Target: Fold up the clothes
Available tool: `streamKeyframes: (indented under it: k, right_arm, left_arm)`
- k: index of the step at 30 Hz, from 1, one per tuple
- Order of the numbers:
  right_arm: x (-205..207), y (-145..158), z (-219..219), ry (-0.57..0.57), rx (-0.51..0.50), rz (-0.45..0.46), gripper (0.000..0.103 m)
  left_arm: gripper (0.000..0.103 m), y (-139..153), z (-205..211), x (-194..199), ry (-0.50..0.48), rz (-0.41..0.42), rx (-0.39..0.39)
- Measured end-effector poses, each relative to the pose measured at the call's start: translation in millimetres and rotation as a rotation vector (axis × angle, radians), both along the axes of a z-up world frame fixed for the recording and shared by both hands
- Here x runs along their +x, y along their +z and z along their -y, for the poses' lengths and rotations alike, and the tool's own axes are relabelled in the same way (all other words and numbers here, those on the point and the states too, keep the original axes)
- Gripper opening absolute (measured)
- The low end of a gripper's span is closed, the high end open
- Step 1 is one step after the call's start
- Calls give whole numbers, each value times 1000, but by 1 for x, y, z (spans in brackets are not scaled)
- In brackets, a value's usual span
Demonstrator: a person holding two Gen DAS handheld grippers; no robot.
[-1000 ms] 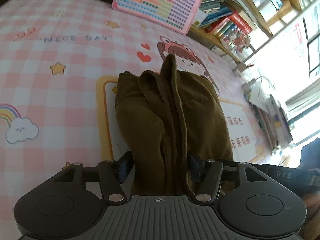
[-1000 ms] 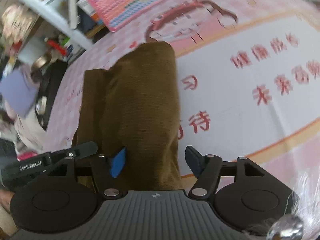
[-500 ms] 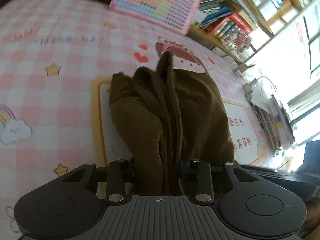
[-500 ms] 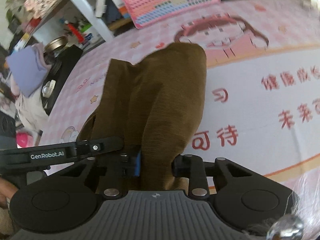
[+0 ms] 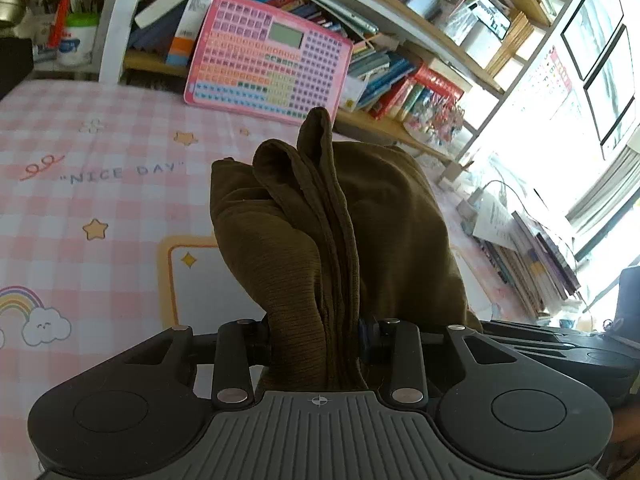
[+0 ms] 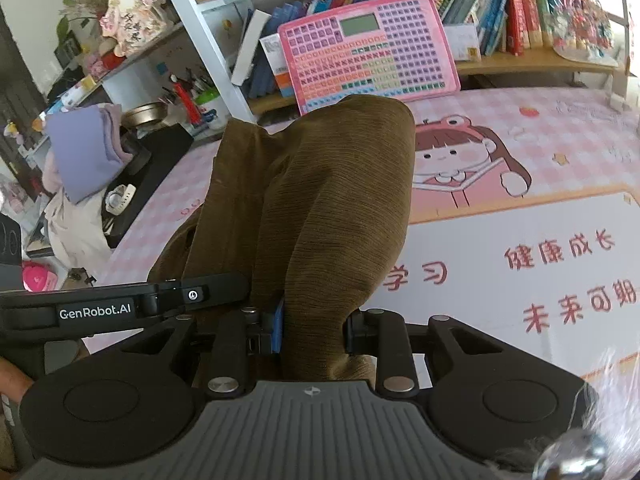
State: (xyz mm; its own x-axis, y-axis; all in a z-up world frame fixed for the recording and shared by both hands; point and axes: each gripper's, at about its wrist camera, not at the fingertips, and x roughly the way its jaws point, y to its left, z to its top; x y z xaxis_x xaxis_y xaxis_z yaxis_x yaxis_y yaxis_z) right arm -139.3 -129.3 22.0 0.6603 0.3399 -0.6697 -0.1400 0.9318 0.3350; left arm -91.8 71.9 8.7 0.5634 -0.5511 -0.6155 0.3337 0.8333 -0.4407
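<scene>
— Left gripper (image 5: 316, 344) first: how do its jaws stand?

— Clamped on a bunched end of the brown garment (image 5: 320, 232). Both pads press into the cloth at lower centre of the left wrist view, having just been closing on it. The fabric rises in several ridged folds up the middle of the frame, above the pink checked cloth (image 5: 100, 200).

— And the right gripper (image 6: 314, 330)?

— Likewise pinched on the brown garment (image 6: 320, 208), its jaws having just been closing too; a blue pad shows on the left finger against the corduroy. The cloth fills the centre of that frame.

— What does one view give that the other lacks?

— Only the left wrist view shows the "NICE DAY" lettering (image 5: 120, 174) at centre left and the bright window at right. Only the right wrist view shows the cartoon girl (image 6: 468, 160) at centre right, the red characters at lower right, and a purple folded cloth (image 6: 88, 144) at upper left. Its lower left also shows the other gripper's black arm.

— Anything shared?

— The pink keyboard toy (image 5: 268, 60) leaning on the bookshelf, upper centre in both.
</scene>
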Motion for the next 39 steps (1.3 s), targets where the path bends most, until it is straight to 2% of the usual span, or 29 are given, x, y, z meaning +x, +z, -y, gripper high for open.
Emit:
streamKeyframes:
  k: [10, 17, 26, 39]
  right_arm:
    - [10, 0, 43, 68, -7, 10, 24]
    - [21, 0, 93, 106, 33, -5, 25]
    - [25, -9, 135, 144, 72, -43, 25]
    - [35, -11, 154, 141, 88, -35, 25]
  left_arm:
    - [31, 3, 47, -1, 62, -3, 36]
    - [32, 6, 89, 1, 98, -16, 59]
    - [32, 3, 126, -2, 129, -58, 98]
    - [32, 5, 137, 12, 121, -63, 107]
